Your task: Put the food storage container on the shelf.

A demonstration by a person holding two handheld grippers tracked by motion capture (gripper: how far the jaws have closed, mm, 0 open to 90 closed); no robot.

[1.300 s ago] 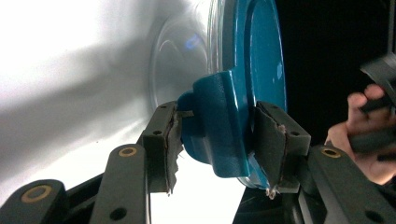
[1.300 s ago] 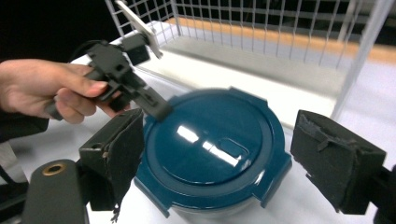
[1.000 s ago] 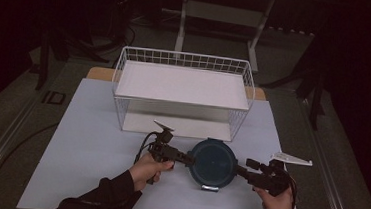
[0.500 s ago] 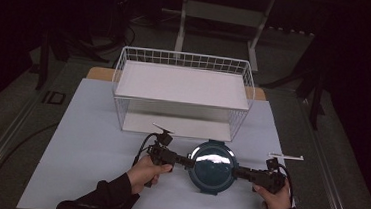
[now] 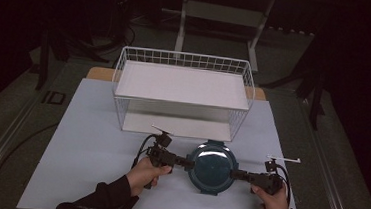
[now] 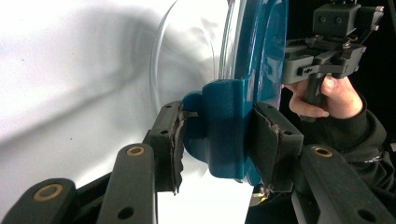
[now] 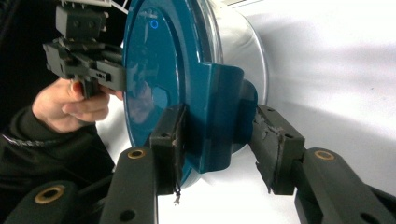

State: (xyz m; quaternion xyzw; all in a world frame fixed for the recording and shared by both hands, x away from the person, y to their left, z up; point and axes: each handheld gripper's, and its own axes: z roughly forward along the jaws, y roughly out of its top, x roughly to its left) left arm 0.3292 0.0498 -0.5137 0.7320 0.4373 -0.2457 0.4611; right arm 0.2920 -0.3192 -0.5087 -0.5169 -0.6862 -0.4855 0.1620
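The round blue lid (image 5: pixel 212 167) sits near the front of the white table (image 5: pixel 90 142), just in front of the white wire basket (image 5: pixel 182 91). It looks like a blue lid on a clear bowl, with a small handle tab on each side. The left gripper (image 5: pixel 179 160) has its fingers (image 6: pixel 170 140) clamped on the tab at the lid's left side. The right gripper (image 5: pixel 235 174) has its fingers (image 7: pixel 170 144) around the tab at the right side; one finger touches the tab, but the other looks a tiny bit apart from it, so I cannot tell if that grip is tight. A hand (image 5: pixel 145 174) holds each gripper from the near edge. I think the grabbing is mostly done. What is left is to lift the lid and bowl and put them somewhere, maybe in the basket
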